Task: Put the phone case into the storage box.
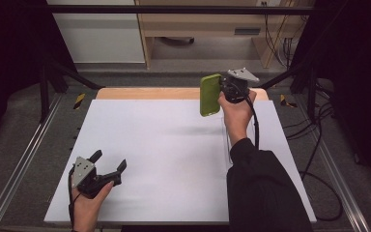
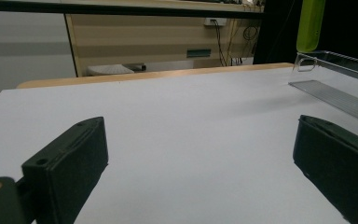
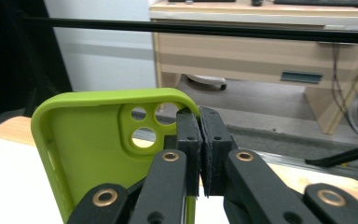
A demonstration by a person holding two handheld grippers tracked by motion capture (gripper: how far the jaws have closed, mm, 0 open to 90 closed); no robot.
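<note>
A lime-green phone case [image 1: 209, 94] hangs upright above the far right of the white board [image 1: 164, 145]. My right gripper [image 1: 223, 93] is shut on its edge. In the right gripper view the two jaws press together on the case's rim beside the camera cut-out; the right gripper [image 3: 200, 135] and the phone case [image 3: 93, 140] are both close up there. My left gripper [image 1: 109, 160] rests near the board's front left, jaws wide apart with nothing between them. The left gripper view looks between the left gripper [image 2: 203, 154] jaws across bare board, with the phone case [image 2: 310, 25] far off at top right.
A clear plastic tray [image 2: 340, 63] stands on the board's right side, below the raised case. A wooden table edge [image 1: 149, 93] runs behind the board. Black frame bars and cables [image 1: 319, 145] flank the table; a desk stands beyond.
</note>
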